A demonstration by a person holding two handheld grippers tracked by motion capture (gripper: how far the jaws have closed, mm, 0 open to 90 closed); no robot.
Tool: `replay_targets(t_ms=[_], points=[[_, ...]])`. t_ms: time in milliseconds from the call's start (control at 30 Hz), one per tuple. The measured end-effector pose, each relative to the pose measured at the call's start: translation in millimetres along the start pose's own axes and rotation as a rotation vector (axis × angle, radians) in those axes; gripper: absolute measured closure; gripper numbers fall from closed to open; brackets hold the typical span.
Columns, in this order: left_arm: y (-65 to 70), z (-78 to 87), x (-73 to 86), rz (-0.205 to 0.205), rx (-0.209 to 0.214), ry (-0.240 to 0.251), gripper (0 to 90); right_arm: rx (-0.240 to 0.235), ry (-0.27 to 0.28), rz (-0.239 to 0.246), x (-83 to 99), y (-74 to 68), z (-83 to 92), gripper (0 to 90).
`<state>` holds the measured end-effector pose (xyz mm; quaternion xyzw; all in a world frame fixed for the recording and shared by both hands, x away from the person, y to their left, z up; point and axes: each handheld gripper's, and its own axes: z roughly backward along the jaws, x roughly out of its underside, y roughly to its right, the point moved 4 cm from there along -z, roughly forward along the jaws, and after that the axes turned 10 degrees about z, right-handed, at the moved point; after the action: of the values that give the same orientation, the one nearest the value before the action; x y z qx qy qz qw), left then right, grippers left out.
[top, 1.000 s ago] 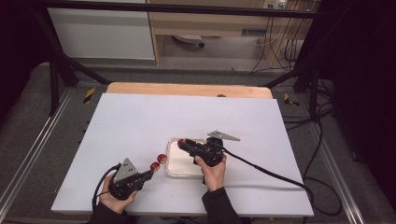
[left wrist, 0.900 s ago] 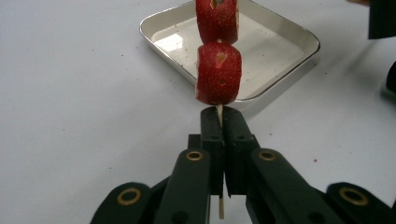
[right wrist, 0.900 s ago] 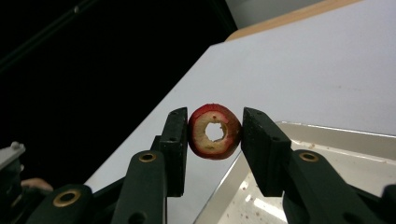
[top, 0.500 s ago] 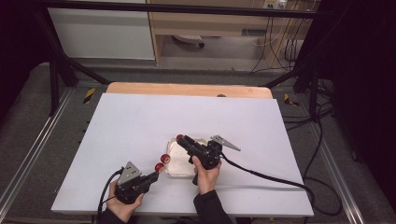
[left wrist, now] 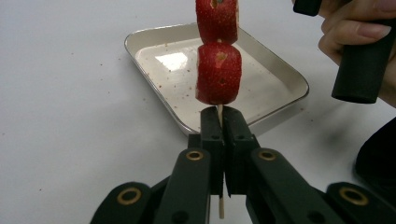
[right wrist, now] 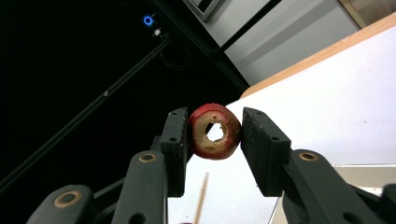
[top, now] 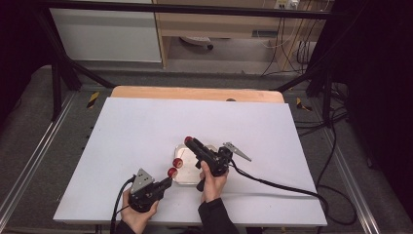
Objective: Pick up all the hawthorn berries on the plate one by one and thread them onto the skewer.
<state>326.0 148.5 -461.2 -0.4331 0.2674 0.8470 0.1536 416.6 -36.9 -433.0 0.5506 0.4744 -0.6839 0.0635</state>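
Right gripper (top: pixel 191 142) lifted off the tray (top: pixel 187 178), clamped on a cored fruit ring (right wrist: pixel 215 132); left gripper (left wrist: pixel 219 122) pinching the skewer (left wrist: pixel 220 205), two pieces (left wrist: pixel 218 72) threaded, near tray's left; likely threading next.

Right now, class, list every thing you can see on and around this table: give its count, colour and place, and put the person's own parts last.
Table top: one, white, with a wooden strip along the far edge.
Tray: one, shallow metal, on the table's near middle, with red specks inside.
Skewer: one, pale wood, clamped in the left gripper.
Fruit pieces on the skewer: two, red, stacked above the jaws and over the tray.
Cored fruit piece: one, red with a pale holed centre, held in the right gripper.
Cables: black, trailing from each gripper.
Left gripper: black, near edge of the table.
Right gripper: black, raised over the tray.
Hands: two, one on each gripper.
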Motion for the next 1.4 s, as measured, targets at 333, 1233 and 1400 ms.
replay_targets(t_ms=[333, 1233, 1400], points=[[2.7, -3.2, -2.5, 0.004, -0.001, 0.013, 87.7, -0.002, 0.026, -0.013, 1.3, 0.5, -0.8, 62.4], [6.7, -8.6, -6.3, 0.033, -0.007, 0.035, 87.7, -0.013, 0.022, -0.046, 9.7, 0.7, -1.6, 62.5], [10.5, -14.4, -10.2, 0.035, 0.005, 0.05, 87.8, -0.013, 0.029, -0.048, 10.5, -0.2, -0.8, 62.6]])
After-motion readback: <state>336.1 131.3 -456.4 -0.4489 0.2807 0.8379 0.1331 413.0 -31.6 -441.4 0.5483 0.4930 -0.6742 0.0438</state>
